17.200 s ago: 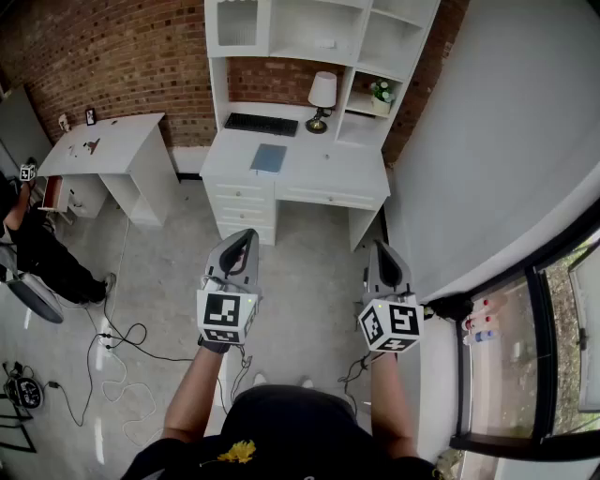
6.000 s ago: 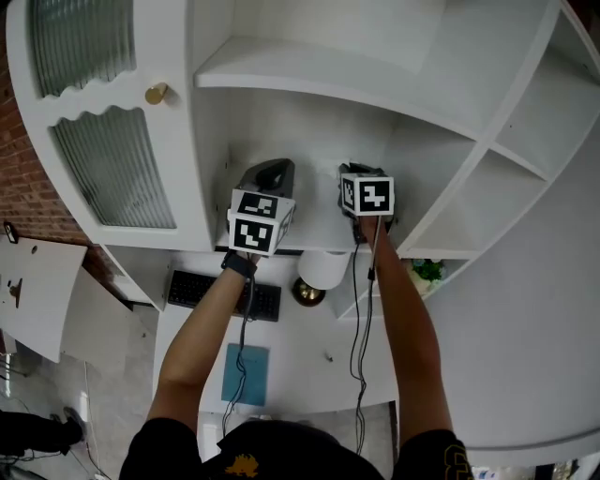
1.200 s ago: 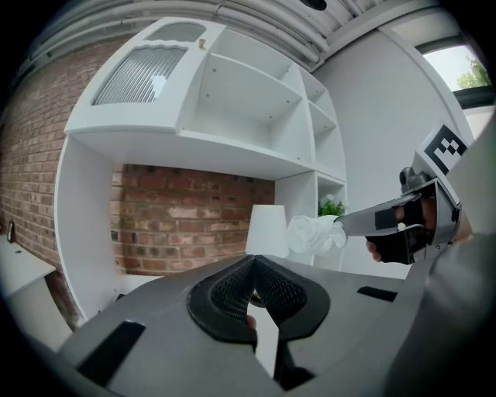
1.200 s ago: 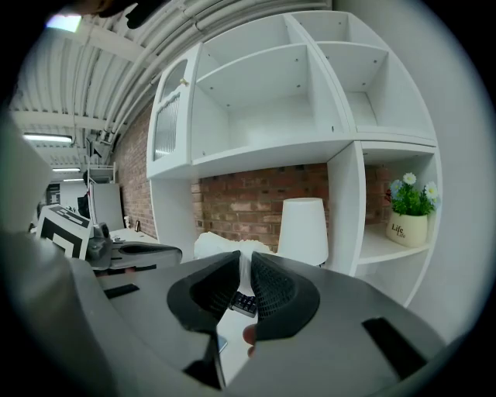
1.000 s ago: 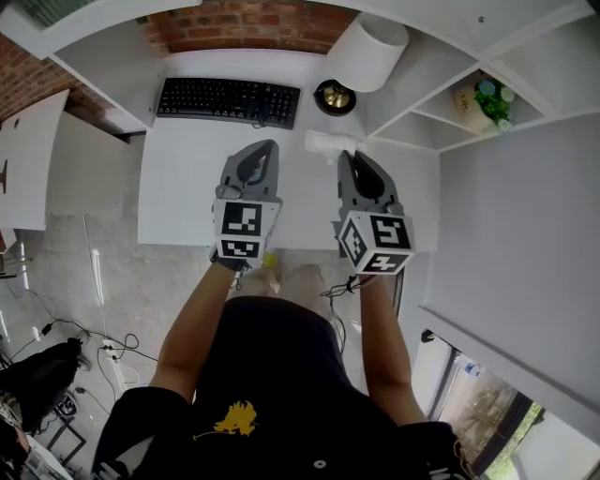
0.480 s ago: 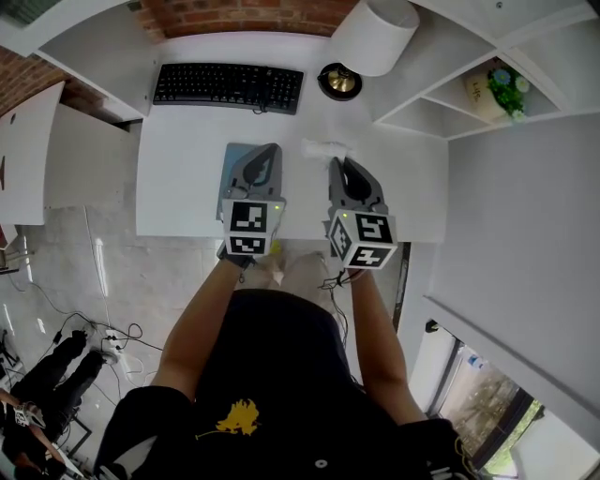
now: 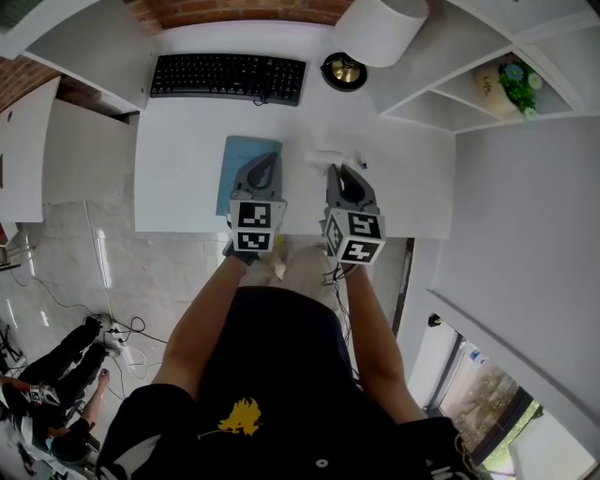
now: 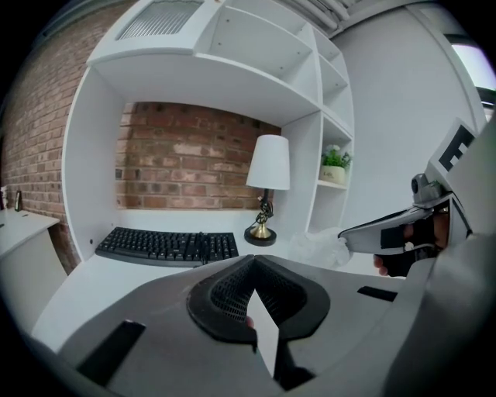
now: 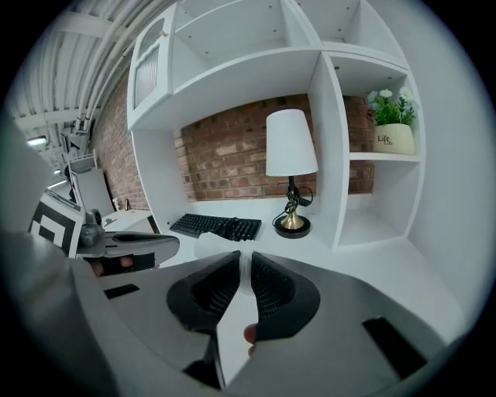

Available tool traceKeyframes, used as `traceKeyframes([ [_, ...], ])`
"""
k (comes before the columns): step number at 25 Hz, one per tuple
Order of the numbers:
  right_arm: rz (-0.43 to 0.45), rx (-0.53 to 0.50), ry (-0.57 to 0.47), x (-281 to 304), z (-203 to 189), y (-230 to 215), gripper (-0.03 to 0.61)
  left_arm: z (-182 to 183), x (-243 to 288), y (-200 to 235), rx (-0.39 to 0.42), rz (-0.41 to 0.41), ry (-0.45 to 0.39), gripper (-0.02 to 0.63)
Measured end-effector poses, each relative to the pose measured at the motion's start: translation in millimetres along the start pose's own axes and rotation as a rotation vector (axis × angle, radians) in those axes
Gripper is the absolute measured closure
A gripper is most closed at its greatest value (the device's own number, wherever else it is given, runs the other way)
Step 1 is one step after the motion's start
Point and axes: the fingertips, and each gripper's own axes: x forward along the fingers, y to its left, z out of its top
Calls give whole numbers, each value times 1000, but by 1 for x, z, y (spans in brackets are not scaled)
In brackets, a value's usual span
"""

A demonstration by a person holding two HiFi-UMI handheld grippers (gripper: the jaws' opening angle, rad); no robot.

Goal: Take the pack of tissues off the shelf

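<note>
Clamping the pack of tissues [image 7: 324, 157] by its edge, the right gripper [image 7: 337, 170] holds it over the desk [image 7: 187, 164]; the left gripper [image 7: 265, 160], jaws together and empty, is spare.

Head view's up high, looking nearly straight down on the counter [image 7: 187, 141]. Left gripper view and right gripper view ride the left hand-held gripper [image 7: 266, 159] and right hand-held gripper [image 7: 338, 170], tight behind the jaws, facing the brick wall [image 8: 186, 155]. All three share the keyboard [image 7: 228, 78] and lamp [image 7: 382, 19].
</note>
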Motion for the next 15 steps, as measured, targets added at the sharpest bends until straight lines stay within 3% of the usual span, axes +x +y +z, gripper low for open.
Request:
traceKeyframes([
  [15,-19,6,94,25,-62,-2,534,-45,11,-3,0,-17,89,597],
])
